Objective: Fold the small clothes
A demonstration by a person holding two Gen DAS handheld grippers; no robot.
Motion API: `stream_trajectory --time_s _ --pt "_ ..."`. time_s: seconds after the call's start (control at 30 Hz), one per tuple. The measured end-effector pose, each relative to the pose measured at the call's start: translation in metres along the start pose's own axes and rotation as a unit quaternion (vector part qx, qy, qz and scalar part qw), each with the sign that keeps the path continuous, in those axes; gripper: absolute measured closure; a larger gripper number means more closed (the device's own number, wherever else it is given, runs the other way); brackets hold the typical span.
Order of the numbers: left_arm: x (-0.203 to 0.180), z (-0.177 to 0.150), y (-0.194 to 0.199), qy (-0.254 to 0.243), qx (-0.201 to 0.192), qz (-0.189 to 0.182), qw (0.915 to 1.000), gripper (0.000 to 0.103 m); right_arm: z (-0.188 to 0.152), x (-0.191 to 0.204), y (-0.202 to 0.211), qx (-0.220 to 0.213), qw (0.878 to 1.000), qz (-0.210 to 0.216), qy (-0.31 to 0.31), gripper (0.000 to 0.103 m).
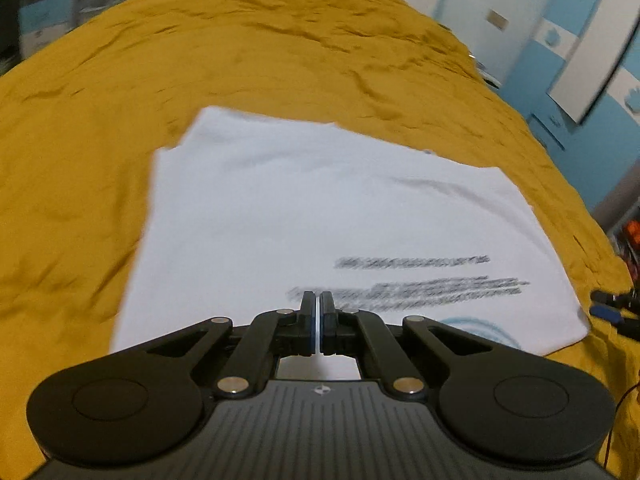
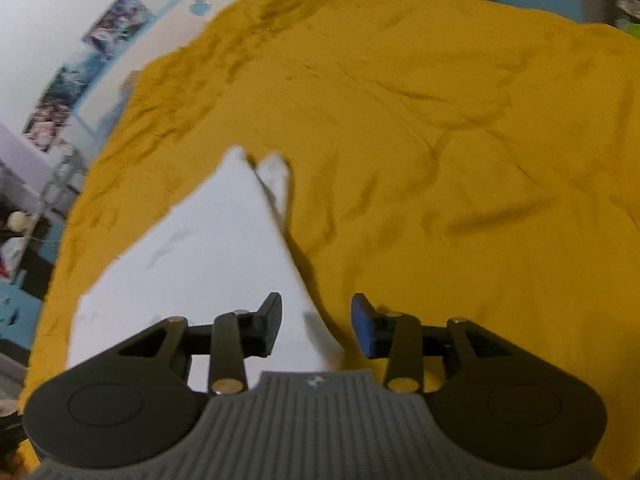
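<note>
A white garment with dark printed lines lies flat on a mustard-yellow bedspread. My left gripper is above its near edge with the jaws together; a thin pale strip shows between the pads, and I cannot tell if it is cloth. In the right wrist view the same white garment lies to the left. My right gripper is open over the garment's right edge, with that edge between the fingers. The right gripper's tips also show in the left wrist view at the far right.
The yellow bedspread is wrinkled and fills most of both views. Blue and white walls and cabinets stand behind it. Posters hang on the wall at the left. Shelves with clutter stand beside the bed.
</note>
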State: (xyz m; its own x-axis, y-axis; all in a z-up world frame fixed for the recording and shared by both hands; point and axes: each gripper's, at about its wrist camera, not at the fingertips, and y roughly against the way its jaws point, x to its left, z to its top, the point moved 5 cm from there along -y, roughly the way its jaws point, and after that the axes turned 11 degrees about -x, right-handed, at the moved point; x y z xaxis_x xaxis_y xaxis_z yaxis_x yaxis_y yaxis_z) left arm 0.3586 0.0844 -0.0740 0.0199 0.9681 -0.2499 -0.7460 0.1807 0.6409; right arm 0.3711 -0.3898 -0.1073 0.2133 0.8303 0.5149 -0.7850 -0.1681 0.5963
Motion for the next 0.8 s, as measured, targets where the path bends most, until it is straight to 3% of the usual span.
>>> stream_trajectory --time_s 0.23,0.33,0.67,0.8 --pt "-0.046 0.026 -0.046 -0.012 0.002 -0.042 0.9990 0.103 0.031 0.003 -0.044 -0.014 0.998 0.047 -0.026 0.060" --pt "-0.062 0.032 -0.068 -0.020 0.007 -0.048 0.9986 0.103 0.040 0.009 -0.069 -0.010 0.996 0.072 -0.042 0.051" --pt "-0.088 0.046 -0.132 -0.035 0.029 -0.035 0.9983 0.103 0.047 0.001 -0.146 0.005 0.992 0.091 -0.086 0.051" --pt "-0.094 0.051 -0.155 -0.039 0.032 -0.025 0.9984 0.103 0.049 -0.002 -0.163 0.008 0.988 0.109 -0.106 0.059"
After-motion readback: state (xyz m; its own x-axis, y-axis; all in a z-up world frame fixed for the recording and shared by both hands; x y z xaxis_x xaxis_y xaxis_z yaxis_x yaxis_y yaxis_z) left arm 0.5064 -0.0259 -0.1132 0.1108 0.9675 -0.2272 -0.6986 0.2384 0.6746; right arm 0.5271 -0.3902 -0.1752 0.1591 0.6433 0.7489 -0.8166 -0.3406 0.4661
